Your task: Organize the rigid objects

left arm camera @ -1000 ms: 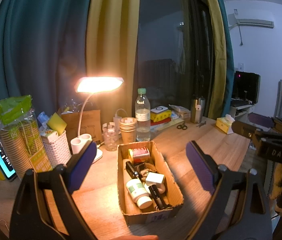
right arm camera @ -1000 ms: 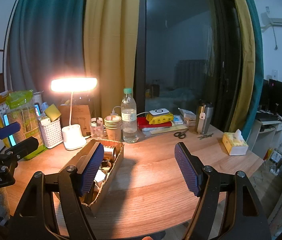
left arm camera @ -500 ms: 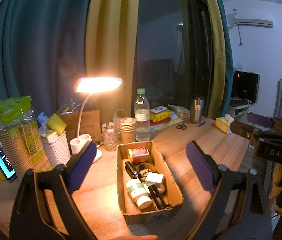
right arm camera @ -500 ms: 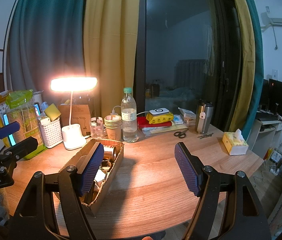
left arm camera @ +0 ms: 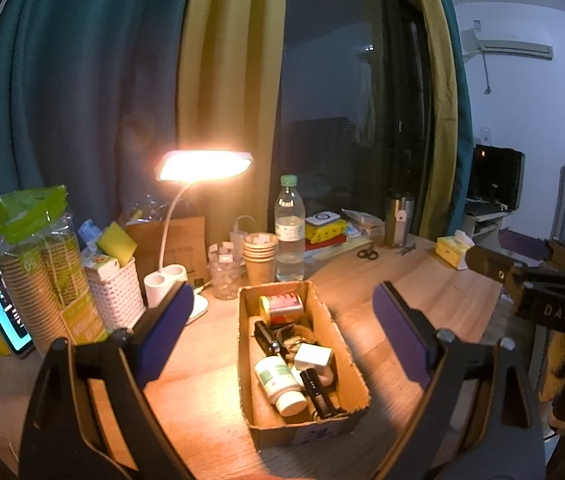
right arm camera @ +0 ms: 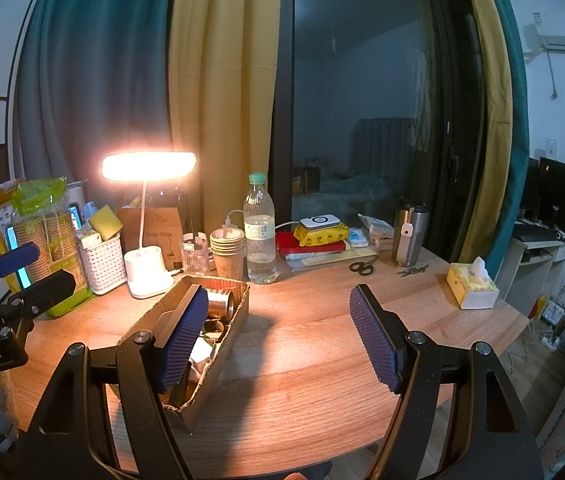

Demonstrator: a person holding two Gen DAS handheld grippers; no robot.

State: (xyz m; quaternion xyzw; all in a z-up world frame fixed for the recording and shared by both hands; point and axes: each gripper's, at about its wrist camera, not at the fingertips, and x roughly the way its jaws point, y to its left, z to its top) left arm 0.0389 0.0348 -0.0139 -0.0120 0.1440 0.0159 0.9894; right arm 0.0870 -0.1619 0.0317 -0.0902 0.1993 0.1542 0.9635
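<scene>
Plainly, the cardboard box (left arm camera: 306,364) of small items lay straight ahead between the left gripper's (left arm camera: 282,332) empty, wide-apart pads, its length running away from them, while the right gripper (right arm camera: 278,336), equally spread and empty, stood off to its right.

A cardboard box (left arm camera: 346,364) sits near on the desk (left arm camera: 434,280) (a pill bottle (left arm camera: 280,384) inside); the lamp (left arm camera: 170,284) stands far left, the tissue box (left arm camera: 452,250) far right.

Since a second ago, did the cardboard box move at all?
No. In the left wrist view the cardboard box sits in the same spot below the water bottle as before.
</scene>
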